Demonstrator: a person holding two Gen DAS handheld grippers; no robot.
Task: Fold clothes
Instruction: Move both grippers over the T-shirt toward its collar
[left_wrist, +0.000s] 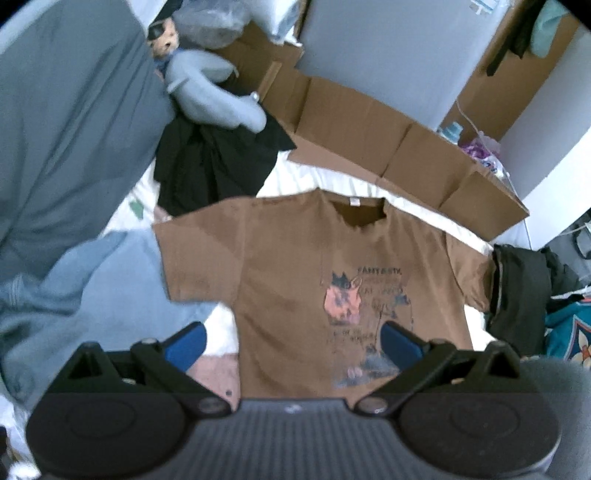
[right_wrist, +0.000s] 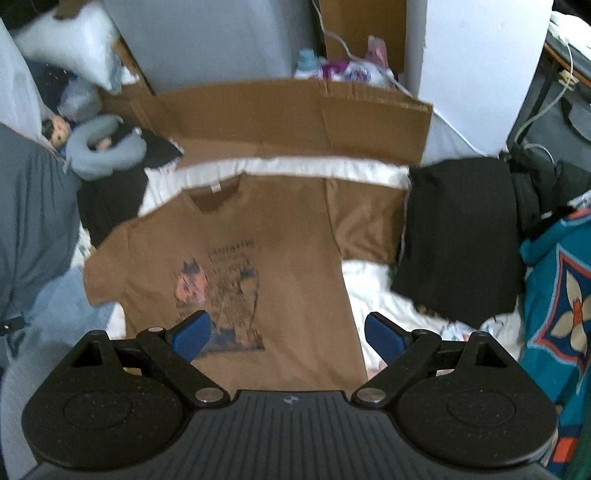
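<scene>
Lying flat beneath both wide-spread hand-held grippers, brown T-shirt

This is a bedroom in a home. A bed with a white sheet carries loose clothes: a brown T-shirt, dark garments and a light blue garment. A doll and a grey neck pillow lie near white pillows. Flattened cardboard lies on the bed's far side, with white walls behind it.
</scene>
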